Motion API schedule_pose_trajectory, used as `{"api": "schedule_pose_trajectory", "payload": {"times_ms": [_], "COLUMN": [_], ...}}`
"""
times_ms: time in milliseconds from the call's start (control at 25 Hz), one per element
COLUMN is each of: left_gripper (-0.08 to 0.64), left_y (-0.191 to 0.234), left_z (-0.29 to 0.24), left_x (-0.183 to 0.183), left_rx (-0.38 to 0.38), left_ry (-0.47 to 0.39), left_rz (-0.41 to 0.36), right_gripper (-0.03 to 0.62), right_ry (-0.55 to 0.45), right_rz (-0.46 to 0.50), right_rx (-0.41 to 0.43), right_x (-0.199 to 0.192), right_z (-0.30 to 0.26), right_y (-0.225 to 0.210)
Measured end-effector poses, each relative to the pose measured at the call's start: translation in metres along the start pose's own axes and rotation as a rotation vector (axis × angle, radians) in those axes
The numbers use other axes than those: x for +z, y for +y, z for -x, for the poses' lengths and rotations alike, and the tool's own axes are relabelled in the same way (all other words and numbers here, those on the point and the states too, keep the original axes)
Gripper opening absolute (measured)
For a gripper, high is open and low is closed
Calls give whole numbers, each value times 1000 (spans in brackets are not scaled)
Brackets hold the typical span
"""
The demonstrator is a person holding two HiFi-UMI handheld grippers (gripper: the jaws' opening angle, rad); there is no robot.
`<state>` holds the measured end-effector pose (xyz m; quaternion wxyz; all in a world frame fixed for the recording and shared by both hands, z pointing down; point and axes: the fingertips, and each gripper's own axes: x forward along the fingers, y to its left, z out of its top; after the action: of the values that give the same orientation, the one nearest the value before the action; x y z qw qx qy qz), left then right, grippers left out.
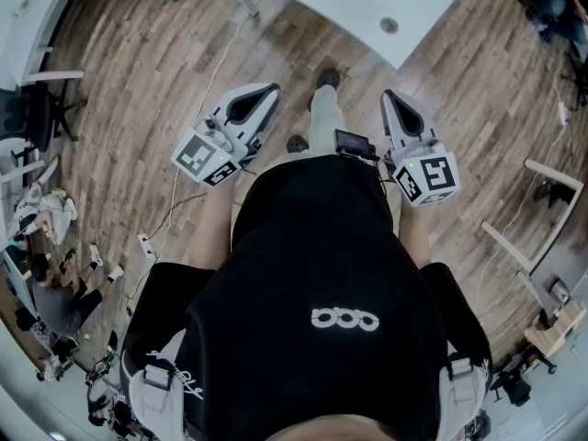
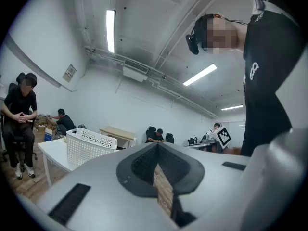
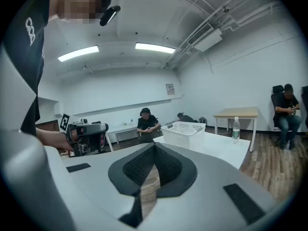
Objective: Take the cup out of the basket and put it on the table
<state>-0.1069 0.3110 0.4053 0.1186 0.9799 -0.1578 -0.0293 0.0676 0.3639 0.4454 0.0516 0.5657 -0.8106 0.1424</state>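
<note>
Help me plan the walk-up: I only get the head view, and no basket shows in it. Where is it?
Observer: The white basket stands on a white table; the right gripper view shows it just right of centre.
Operator: Anything else on that table?
Observer: A bottle stands upright on it, right of the basket and apart from it.
Operator: Can you see the cup?
Observer: No. No cup shows above the basket's rim in either gripper view, and its inside is hidden.
</note>
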Motion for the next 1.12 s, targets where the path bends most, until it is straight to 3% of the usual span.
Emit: {"api": "schedule_pose_trajectory", "payload": {"times_ms": [280,560,760,1120], "left_gripper": [8,8,8,9], "left_y": [10,34,79,166], "left_z": [-6,0,-2,-31], "left_x": [1,-7,-13,13], "left_rx": [6,77,160,209], "left_ry": [-11,-27,-31,-61], "left_rz": [-15,16,57,48], "right_gripper": [25,25,25,25], "right_ry": [6,45,74,53], "right_rz": [7,1,-9,31], "right_rx": [-8,48,106,180], "right_x": [-4,-11,-11,39], "right_z": [-9,-33,-80,-185], "right_y": [-13,-16,-29,-61]}}
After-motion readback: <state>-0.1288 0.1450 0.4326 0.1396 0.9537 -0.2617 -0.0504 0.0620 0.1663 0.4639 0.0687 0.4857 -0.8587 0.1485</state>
